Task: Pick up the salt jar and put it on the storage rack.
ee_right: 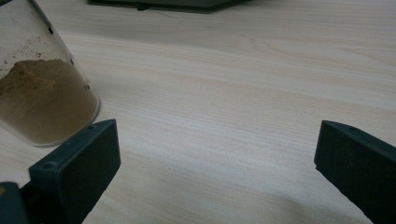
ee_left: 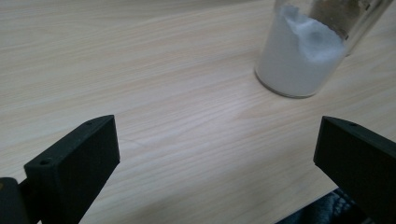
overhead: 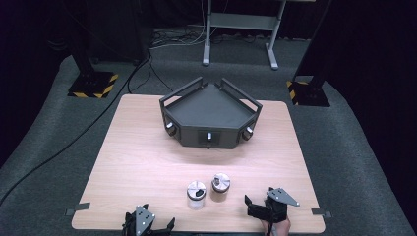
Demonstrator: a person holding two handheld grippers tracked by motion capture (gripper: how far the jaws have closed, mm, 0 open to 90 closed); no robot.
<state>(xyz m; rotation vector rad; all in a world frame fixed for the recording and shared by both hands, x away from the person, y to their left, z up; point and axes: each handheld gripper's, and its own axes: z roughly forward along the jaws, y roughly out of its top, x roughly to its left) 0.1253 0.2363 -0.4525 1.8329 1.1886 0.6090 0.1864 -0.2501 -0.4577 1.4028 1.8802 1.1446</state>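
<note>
Two clear shakers with metal lids stand side by side near the table's front. The salt shaker point(overhead: 196, 195) holds white powder, and the one to its right point(overhead: 220, 187) holds brown powder. My left gripper point(overhead: 149, 222) sits low at the front edge, left of the shakers. In the left gripper view its jaws point(ee_left: 217, 140) stand wide open over bare wood, with the white-filled shaker point(ee_left: 303, 51) ahead to the right. My right gripper point(overhead: 259, 195) is open beside the brown shaker. In the right gripper view the brown-filled shaker point(ee_right: 42, 93) stands just beyond the left jaw, outside my open right gripper point(ee_right: 217, 140).
A dark three-sided tray point(overhead: 210, 105) with raised rails and small knobs sits at the back middle of the wooden table point(overhead: 142, 157); its front edge point(ee_right: 163, 3) shows far ahead in the right gripper view. Stands and cables lie on the floor beyond.
</note>
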